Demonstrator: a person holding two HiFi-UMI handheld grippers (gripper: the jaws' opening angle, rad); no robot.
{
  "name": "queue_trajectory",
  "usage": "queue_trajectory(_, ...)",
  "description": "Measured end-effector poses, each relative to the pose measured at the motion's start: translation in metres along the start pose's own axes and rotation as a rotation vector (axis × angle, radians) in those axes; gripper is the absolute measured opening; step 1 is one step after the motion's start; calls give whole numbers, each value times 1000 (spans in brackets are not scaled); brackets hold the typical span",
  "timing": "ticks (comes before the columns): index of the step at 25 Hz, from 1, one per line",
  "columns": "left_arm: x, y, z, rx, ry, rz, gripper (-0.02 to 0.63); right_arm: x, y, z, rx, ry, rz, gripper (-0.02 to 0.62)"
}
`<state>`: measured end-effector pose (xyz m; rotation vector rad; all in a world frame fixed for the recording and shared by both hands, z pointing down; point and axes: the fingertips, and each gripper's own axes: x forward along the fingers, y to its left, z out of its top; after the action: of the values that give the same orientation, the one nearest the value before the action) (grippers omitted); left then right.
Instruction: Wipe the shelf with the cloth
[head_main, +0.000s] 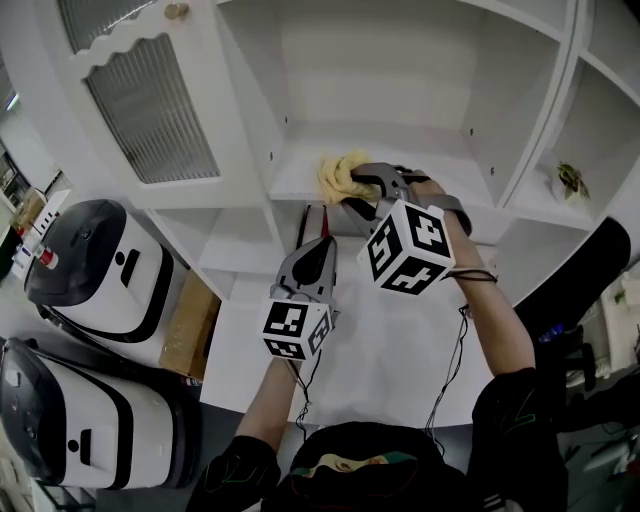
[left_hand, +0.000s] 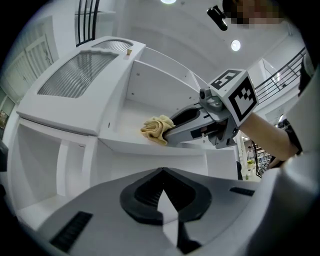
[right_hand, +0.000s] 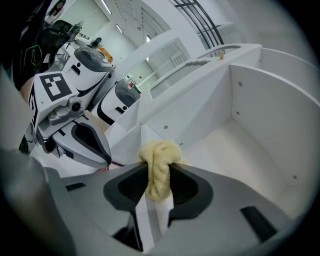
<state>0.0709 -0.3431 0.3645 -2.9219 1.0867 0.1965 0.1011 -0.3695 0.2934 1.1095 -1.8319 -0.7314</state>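
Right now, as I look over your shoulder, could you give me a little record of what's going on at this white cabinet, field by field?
place: white cabinet with open compartments
cloth: yellow, crumpled, lying on the shelf near its front left
right tool: shut on the cloth, holding it on the shelf
left tool: shut, empty, held lower in front of the cabinet, away from the cloth
nearby: two white-and-black machines on the floor at the left
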Motion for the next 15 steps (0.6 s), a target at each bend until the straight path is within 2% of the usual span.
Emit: queue_trajectory(15,39,-69,-4,-20,3,-155,-2,-54,-19,-76,92,104,-69,127)
